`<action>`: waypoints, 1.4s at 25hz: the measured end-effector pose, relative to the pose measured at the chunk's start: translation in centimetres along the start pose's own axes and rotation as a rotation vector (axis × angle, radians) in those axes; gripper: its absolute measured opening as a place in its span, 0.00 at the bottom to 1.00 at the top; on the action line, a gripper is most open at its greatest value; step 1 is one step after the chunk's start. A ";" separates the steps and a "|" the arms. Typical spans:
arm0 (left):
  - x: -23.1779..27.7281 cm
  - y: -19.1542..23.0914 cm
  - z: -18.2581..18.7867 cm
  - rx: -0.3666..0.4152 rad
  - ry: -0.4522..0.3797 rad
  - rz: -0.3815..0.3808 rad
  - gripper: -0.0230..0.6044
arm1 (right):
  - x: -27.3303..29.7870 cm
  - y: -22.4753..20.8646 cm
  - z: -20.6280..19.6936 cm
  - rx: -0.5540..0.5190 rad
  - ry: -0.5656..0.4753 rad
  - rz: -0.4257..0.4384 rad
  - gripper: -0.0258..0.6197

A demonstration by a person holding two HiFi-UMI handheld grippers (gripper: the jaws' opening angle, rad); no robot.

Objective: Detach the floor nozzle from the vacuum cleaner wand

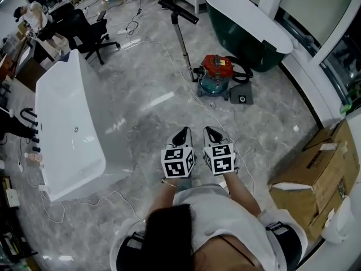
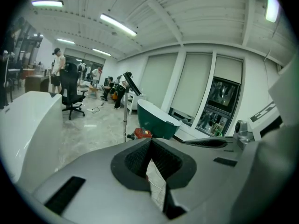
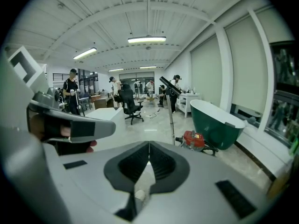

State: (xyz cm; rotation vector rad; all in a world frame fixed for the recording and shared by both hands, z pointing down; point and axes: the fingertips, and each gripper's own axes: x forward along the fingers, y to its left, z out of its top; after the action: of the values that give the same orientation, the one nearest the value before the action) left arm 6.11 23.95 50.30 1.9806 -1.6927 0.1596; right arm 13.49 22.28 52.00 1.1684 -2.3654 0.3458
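Head view: left gripper (image 1: pixel 181 133) and right gripper (image 1: pixel 213 133) are held side by side, well apart from the red canister vacuum cleaner (image 1: pixel 217 71). The black floor nozzle (image 1: pixel 178 11) appears attached to the upright metal wand (image 1: pixel 181 41).
Left gripper view: jaws closed, empty.
Right gripper view: jaws closed, empty.
Detachment has not yet begun.

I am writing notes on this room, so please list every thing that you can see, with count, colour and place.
vacuum: one, red and teal, on the floor ahead
wand: one, metal, upright by the vacuum
nozzle: one, black, at the wand's upper end
green tub: one, white inside, behind the vacuum
white tub: one, at the left
chair: one, black, beyond the white tub
boxes: a stack, brown, at the right
cable: white, on the floor
people: several, far end of the room
left gripper: grey, shut, empty
right gripper: grey, shut, empty
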 end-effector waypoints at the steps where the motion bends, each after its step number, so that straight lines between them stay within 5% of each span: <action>1: 0.2 0.2 0.1 0.004 -0.002 -0.001 0.04 | 0.3 -0.1 0.2 -0.001 -0.002 -0.001 0.06; 20: 7.8 7.4 6.3 -0.003 -0.015 0.011 0.04 | 10.6 -0.8 6.8 -0.052 0.016 0.021 0.06; 35: 12.8 10.7 11.2 0.056 -0.011 -0.037 0.04 | 16.1 -3.3 11.6 -0.010 0.006 -0.062 0.06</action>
State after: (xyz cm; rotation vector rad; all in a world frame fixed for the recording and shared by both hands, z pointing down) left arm -4.10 6.60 49.33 2.0564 -1.6744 0.1852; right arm 4.17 4.54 50.49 1.2310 -2.3174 0.3167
